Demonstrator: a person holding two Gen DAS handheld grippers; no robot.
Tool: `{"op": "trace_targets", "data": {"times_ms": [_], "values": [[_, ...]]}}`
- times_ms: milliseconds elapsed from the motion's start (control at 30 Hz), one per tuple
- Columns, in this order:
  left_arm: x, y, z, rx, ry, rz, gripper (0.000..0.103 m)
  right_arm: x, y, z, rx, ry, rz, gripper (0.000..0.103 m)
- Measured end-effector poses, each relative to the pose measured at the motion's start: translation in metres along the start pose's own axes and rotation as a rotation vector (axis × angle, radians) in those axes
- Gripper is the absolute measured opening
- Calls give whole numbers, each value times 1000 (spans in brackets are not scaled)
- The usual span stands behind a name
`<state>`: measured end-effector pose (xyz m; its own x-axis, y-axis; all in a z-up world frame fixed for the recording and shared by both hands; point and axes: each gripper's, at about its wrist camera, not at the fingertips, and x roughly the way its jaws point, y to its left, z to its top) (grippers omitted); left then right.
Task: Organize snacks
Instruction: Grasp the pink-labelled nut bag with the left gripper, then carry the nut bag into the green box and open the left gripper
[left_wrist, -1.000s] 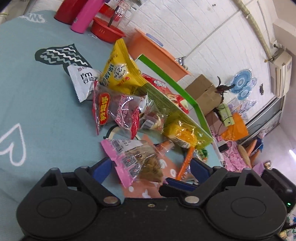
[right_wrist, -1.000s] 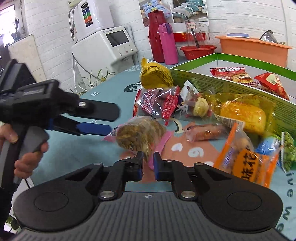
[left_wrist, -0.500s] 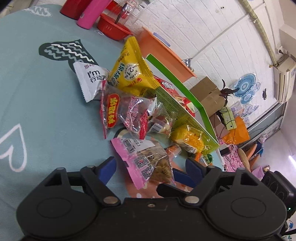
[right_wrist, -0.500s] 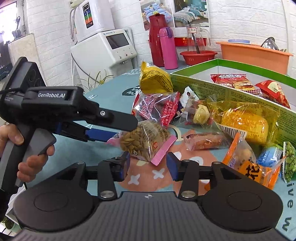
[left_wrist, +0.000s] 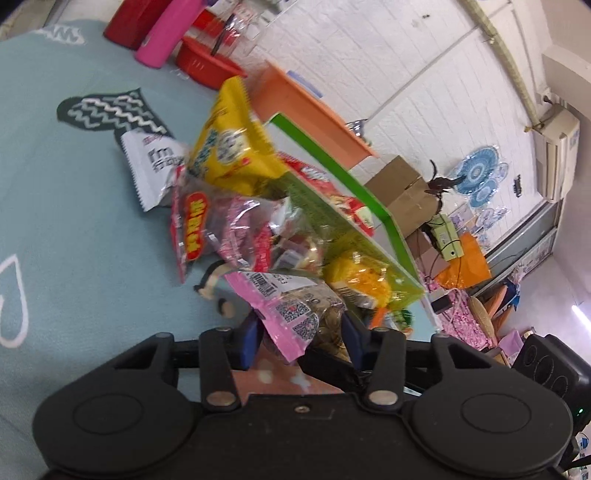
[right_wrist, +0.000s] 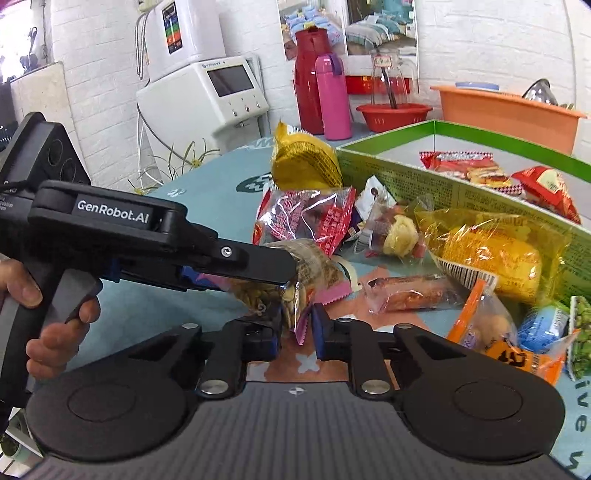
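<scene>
Packet of nuts was light, crinkly and slippery; my left hand-held gripper pinched its body, my right hand-held gripper, half spread, straddled its pink seam.

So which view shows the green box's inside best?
The right wrist view: the green box stands open toward it, with two red packets lying inside. The left wrist view catches the box edge-on, its inside mostly hidden.

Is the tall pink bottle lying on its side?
No, the tall pink bottle stands upright beside the dark red jug at the table's far end.
</scene>
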<state>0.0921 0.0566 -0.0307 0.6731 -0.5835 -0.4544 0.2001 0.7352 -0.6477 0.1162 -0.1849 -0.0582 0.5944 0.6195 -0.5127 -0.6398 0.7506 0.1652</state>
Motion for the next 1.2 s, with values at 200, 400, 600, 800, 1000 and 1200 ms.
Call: {"op": "trace_targets", "data": {"times_ms": [200,400,600,800,1000,1200], "values": [[-2,-38,13,92,-48,-56,52,-32,-1,12,-29,-109,-47,30],[25,-78,34,187,-42,-140,52,-60,-21,27,-24,-205,-130,30],[69,-107,48,247,-10,-208,52,-79,-53,35,11,-259,-225,30],[112,-116,55,252,38,-257,52,-87,-81,31,64,-276,-289,30],[147,-116,63,246,74,-267,52,-84,-107,28,99,-268,-322,30],[174,-109,65,262,114,-226,83,-69,-126,25,101,-248,-342,34]]}}
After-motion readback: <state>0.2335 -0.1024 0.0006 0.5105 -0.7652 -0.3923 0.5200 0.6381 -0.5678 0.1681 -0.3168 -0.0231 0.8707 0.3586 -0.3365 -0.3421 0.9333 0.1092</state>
